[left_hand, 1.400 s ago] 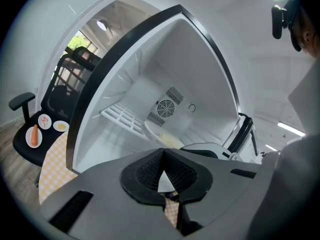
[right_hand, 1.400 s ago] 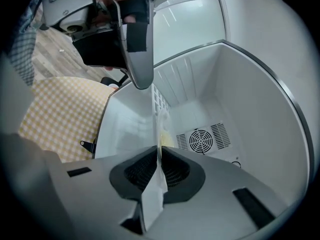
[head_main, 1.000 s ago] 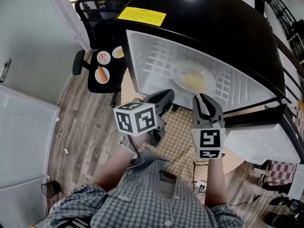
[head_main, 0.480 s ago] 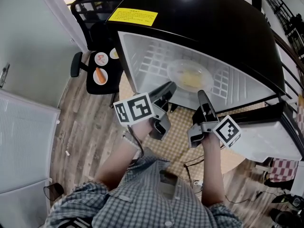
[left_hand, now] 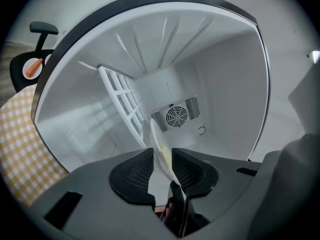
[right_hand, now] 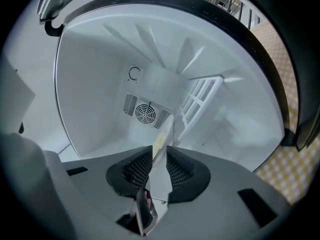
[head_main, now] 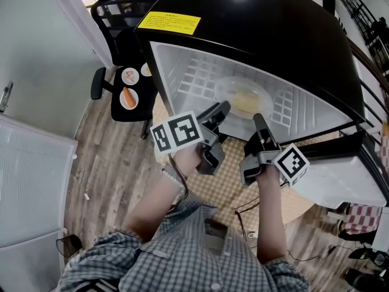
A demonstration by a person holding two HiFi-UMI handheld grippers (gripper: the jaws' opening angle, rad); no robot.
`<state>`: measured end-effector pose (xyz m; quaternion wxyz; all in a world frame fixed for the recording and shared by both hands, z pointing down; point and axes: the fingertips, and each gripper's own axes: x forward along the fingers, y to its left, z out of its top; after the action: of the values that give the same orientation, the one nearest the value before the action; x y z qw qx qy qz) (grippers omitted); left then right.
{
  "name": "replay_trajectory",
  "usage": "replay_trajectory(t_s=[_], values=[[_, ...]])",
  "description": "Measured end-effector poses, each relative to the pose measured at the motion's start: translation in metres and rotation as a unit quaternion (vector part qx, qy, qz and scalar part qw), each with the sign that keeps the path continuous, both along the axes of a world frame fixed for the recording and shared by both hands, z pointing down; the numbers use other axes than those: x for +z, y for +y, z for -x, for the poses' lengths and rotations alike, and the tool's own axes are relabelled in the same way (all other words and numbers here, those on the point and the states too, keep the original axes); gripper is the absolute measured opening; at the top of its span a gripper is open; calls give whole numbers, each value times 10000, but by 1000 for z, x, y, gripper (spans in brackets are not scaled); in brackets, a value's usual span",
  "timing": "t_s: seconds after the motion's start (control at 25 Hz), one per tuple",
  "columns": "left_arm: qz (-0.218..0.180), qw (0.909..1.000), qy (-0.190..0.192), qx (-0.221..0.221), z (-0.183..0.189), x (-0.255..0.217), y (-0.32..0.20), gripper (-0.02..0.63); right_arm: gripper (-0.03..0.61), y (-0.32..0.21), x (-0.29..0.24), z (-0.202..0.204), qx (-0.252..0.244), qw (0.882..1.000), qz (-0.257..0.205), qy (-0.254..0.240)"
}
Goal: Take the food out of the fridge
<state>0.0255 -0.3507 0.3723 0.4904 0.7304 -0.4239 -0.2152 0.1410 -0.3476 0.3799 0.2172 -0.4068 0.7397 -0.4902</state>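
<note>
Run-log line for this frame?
scene: black mini fridge open | left gripper: jaws opening, rim of clear plate with yellow food between them | right gripper: open astride same rim | plate: on white wire shelf

Yellow label (head_main: 169,22) on black fridge (head_main: 273,29) top, print too small to read

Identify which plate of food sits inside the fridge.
The clear plate of yellow food, on the fridge's white wire shelf; the other plates sit outside on the black chair.
</note>
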Motion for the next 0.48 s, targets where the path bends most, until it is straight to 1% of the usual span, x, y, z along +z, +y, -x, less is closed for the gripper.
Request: replay_trajectory(t_s=[0.12,0.24,0.36,0.48], values=[[53,10000,-17,-19,-1,2,-2,104,61,-2,-2,0,18,10000,7,-30],[70,10000,-65,-9,-2,3,-2,66,54,-2,-4,0,-2,10000,21,-77],[45,9999,-123,18,-2,2,0,63,54,0,-3,1,-42,10000,26,-75],[39,10000,-61,21,-1,2,3,60,54,3,-2,1,-57,10000,7,-47]])
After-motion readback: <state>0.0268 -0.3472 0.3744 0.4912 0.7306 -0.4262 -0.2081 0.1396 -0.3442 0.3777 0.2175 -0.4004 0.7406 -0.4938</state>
